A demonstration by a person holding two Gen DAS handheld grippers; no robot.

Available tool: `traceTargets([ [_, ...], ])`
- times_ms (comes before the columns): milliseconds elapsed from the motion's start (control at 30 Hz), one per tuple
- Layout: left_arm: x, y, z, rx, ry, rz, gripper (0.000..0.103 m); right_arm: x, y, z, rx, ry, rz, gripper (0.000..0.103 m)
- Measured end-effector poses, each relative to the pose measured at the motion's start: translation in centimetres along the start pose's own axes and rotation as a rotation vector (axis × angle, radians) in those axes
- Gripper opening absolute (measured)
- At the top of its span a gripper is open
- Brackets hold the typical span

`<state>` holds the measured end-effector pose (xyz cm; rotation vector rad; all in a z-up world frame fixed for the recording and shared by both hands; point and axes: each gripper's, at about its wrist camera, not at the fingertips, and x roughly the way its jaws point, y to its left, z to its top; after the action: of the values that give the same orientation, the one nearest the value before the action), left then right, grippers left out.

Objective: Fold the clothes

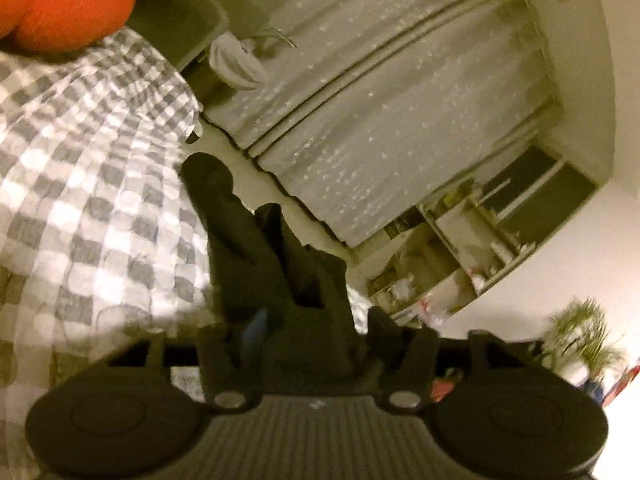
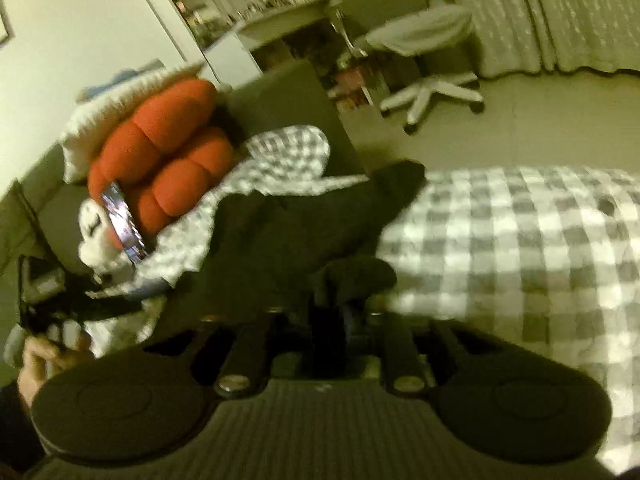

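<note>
A dark garment (image 1: pixel 240 240) lies bunched on the grey-and-white checked bedcover (image 1: pixel 80 184) and runs up between my left gripper's (image 1: pixel 316 320) jaws. Those jaws stand apart, with a sliver of light between the cloth and the right-hand finger (image 1: pixel 384 332). In the right wrist view the same dark garment (image 2: pixel 304 220) spreads over the checked cover (image 2: pixel 520 240), and a fold of it lies over my right gripper (image 2: pixel 332 304), hiding the fingertips. A person's hand (image 2: pixel 44 356) holds the other gripper at the lower left.
Orange cushions (image 2: pixel 168 152) and a white plush toy (image 2: pixel 96 240) sit at the head of the bed. A white office chair (image 2: pixel 424 60) stands on the floor beyond. Pale curtains (image 1: pixel 400 100), a cluttered shelf (image 1: pixel 460 248) and a plant (image 1: pixel 580 336) line the room.
</note>
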<state>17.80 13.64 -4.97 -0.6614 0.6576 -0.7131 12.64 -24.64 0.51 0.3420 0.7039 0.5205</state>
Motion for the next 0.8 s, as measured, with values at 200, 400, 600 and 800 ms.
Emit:
traceTargets([
  [200,1.1,-0.9,-0.7,0.091,0.056,0.099,0.035,0.8,-0.1,0.3,0.015,-0.031,-0.074,0.065],
  [400,0.7,-1.6,-0.3,0.124,0.028,0.049,0.001,0.3,1.5,0.5,-0.055,-0.066,0.006,0.01],
  [600,-0.6,-2.5,0.6,0.14,-0.017,-0.123,0.001,-1.4,3.3,0.9,-0.131,-0.121,0.174,0.009],
  [800,-0.2,-0.8,0.8,0.102,0.032,0.064,0.02,-0.3,0.7,0.6,-0.032,-0.06,0.069,0.015],
])
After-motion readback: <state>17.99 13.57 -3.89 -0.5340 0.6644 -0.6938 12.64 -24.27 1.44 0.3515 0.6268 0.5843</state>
